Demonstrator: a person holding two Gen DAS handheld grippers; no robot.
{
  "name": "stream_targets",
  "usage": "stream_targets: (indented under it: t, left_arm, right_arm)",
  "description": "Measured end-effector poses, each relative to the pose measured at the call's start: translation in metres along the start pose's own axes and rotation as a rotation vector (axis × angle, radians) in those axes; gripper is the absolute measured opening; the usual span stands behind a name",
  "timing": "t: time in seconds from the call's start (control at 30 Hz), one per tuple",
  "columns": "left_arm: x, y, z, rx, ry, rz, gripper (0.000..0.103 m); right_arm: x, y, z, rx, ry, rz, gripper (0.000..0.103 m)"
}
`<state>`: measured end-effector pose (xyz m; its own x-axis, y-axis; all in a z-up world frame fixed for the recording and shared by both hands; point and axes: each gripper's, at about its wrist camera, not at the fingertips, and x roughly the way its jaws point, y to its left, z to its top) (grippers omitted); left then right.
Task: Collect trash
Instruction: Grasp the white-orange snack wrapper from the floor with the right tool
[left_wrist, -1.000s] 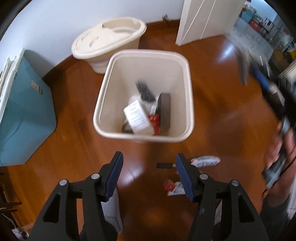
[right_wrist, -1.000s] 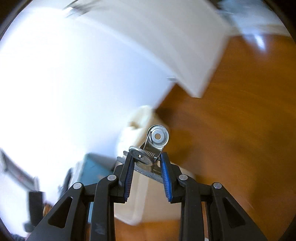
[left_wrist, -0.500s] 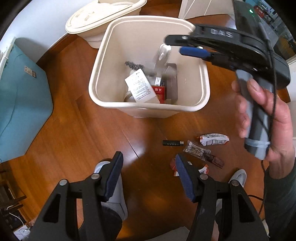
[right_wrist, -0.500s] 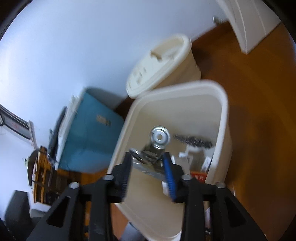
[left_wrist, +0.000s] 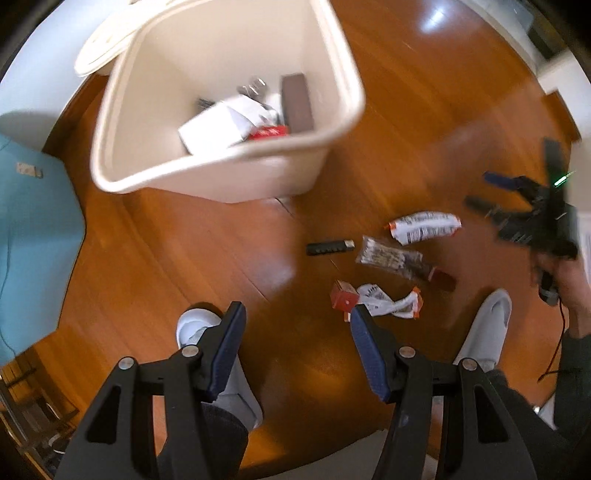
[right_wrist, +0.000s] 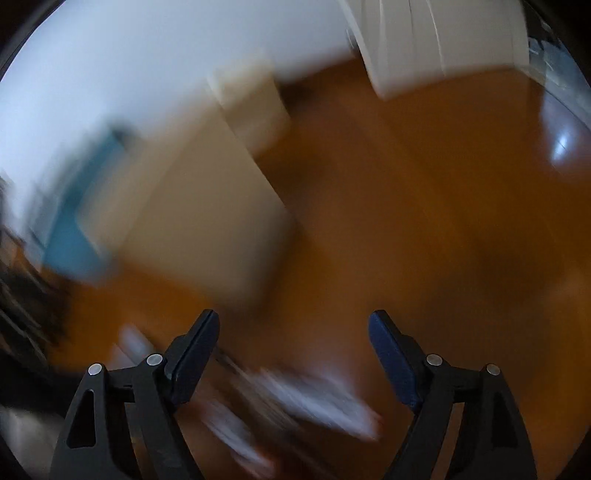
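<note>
A cream waste bin (left_wrist: 122, 184) stands on the wooden floor with boxes and a metal clip (left_wrist: 253, 88) inside. Loose litter lies in front of it: a white and orange wrapper (left_wrist: 424, 227), a black stick (left_wrist: 328, 247), a clear packet (left_wrist: 395, 258), a small red box (left_wrist: 345, 299) and a crumpled white wrapper (left_wrist: 388, 304). My left gripper (left_wrist: 295, 325) points straight down above the floor, open and empty, with the red box just past its right finger. My right gripper (right_wrist: 293, 325), blurred at the right of the left wrist view (left_wrist: 491, 192), is opening with nothing between its fingers.
A second lidded cream bin (left_wrist: 99, 55) stands behind the first. A teal box (left_wrist: 33, 221) sits at the left. The person's two white slippers (left_wrist: 192, 325) (left_wrist: 487, 328) stand on the floor below the litter. A white door panel (right_wrist: 436, 40) is at the back right.
The right gripper carried the metal clip over the bin, let it go inside and swung down to the right. The left gripper sank toward the floor litter.
</note>
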<state>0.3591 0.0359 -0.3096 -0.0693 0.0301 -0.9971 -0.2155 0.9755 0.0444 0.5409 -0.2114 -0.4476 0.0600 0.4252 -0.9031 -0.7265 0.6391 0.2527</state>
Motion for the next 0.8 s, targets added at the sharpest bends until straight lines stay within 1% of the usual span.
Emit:
stream_targets:
  t: [0.07,0.1,0.2,0.27,0.33,0.37,0.4,0.43,0.5,0.53,0.57,0.63,0.67,0.73,0.8]
  left_arm:
    - [0.009,-0.014,0.0,0.04,0.025,0.003,0.058]
    - [0.015,-0.021,-0.001,0.061,0.041,0.007,0.058]
    - [0.033,-0.036,-0.002,0.088,0.081,0.005,0.058]
    - [0.045,-0.042,-0.005,0.097,0.1,0.008,0.058]
    - [0.059,-0.047,-0.01,0.114,0.122,0.02,0.058]
    - [0.071,-0.05,-0.014,0.128,0.135,0.033,0.058]
    - [0.077,-0.051,-0.017,0.133,0.14,0.044,0.058]
    - [0.086,-0.053,-0.021,0.14,0.144,0.052,0.058]
    - [0.103,-0.058,-0.026,0.174,0.144,0.069,0.067]
    - [0.109,-0.061,-0.028,0.196,0.136,0.08,0.077]
    - [0.119,-0.067,-0.029,0.23,0.118,0.093,0.078]
    - [0.134,-0.076,-0.028,0.279,0.097,0.11,0.078]
    - [0.142,-0.08,-0.026,0.291,0.086,0.107,0.078]
    - [0.158,-0.085,-0.021,0.287,0.08,0.074,0.078]
    - [0.174,-0.089,-0.018,0.282,0.093,0.052,0.078]
  right_arm:
    - [0.025,0.01,-0.024,-0.127,0.08,-0.016,0.084]
    - [0.037,0.02,-0.036,-0.209,0.112,-0.027,0.084]
    - [0.066,0.045,-0.054,-0.405,0.17,-0.081,0.084]
    - [0.082,0.052,-0.057,-0.473,0.185,-0.102,0.084]
    - [0.102,0.057,-0.058,-0.514,0.236,-0.122,0.083]
    - [0.111,0.06,-0.061,-0.548,0.262,-0.148,0.08]
    - [0.115,0.063,-0.063,-0.571,0.279,-0.159,0.075]
    - [0.12,0.066,-0.064,-0.582,0.296,-0.16,0.071]
    - [0.125,0.064,-0.066,-0.565,0.32,-0.152,0.049]
    - [0.124,0.064,-0.066,-0.558,0.313,-0.147,0.049]
    - [0.123,0.063,-0.066,-0.548,0.304,-0.14,0.042]
    - [0.117,0.056,-0.062,-0.49,0.293,-0.116,0.024]
    - [0.111,0.051,-0.061,-0.457,0.268,-0.117,0.019]
    - [0.096,0.044,-0.055,-0.391,0.219,-0.107,0.019]
    - [0.078,0.026,-0.053,-0.282,0.16,-0.08,0.019]
